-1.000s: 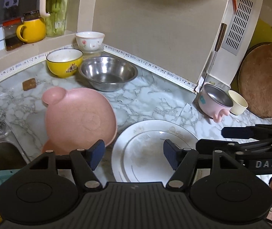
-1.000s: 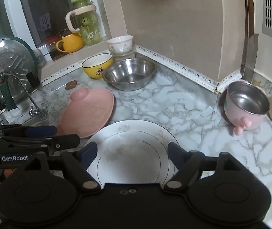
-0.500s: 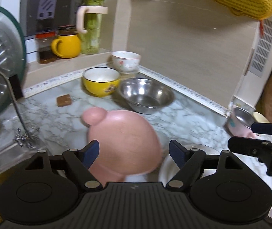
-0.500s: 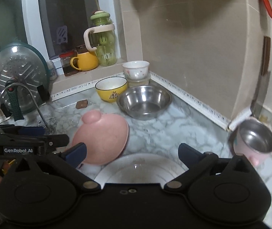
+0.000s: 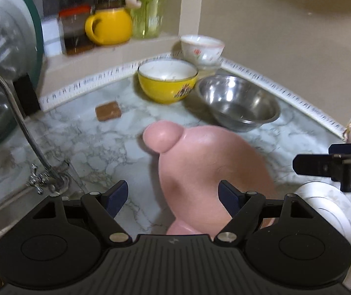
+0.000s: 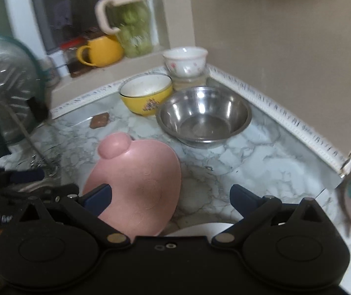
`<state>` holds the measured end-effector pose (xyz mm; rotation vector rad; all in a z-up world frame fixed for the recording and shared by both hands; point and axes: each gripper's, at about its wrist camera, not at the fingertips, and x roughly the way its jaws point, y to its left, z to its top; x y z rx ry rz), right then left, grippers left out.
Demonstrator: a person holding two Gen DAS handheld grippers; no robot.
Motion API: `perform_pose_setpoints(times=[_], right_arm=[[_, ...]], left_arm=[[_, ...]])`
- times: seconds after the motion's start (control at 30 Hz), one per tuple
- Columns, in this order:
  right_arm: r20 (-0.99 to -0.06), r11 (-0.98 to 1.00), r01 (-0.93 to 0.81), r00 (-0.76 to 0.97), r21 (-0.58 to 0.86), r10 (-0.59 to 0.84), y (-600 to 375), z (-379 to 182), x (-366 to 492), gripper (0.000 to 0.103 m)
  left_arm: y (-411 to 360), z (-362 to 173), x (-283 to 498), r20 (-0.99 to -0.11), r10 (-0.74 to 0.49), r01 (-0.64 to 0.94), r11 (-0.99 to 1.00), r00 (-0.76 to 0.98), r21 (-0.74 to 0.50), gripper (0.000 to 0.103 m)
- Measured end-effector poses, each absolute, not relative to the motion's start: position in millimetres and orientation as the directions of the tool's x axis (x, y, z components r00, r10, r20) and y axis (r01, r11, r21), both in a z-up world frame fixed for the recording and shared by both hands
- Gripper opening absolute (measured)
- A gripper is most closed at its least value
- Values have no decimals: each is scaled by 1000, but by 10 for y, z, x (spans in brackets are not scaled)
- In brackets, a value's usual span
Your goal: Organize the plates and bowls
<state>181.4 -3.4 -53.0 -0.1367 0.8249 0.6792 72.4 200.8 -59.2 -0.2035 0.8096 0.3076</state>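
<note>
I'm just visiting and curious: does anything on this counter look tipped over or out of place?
Yes. The pink dish lies upside down on the marble counter, its underside up, while the yellow bowl and steel bowl stand upright. A small brown block lies loose nearby.

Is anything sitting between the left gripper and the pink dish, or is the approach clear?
Nothing visible blocks it. The left gripper is open, and the overturned pink dish lies directly ahead on the marble counter, its near part partly between the fingers.
</note>
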Motion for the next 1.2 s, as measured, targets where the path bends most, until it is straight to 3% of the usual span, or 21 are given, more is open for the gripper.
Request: perform_pose_setpoints(times=[0.27,0.43,0.5,0.63,0.7,1.0,1.2], right_arm=[[-793,810,-561,409,171,451,190,-895,2166,92],[-828,821,-532,352,207,437,254,-1063,2317,77],[-835,823,-522,334,223,438,265,-1108,2357,70],[-843,829,-501,310,247,438,279,-1166,2396,54],[-844,828,-500,304,254,443,293,-1181,2409,48],[-844,822,-509,298,254,446,361,-1190,2394,29],[-842,835,-490,316,250,437,357,-1170,2373,18]], left_arm=[[2286,-868,1020,-796,141,-373,921,588,-112,80],[2332,-969,1129,-814,124,-387,913,568,-130,79],[2367,-988,1165,-818,106,-390,908,565,-152,64],[2415,-1035,1218,-830,89,-410,895,551,-177,52],[2428,-1042,1223,-832,82,-417,889,549,-188,39],[2455,-1043,1249,-839,45,-427,875,542,-229,17],[2450,-1047,1226,-843,61,-443,869,535,-218,11]])
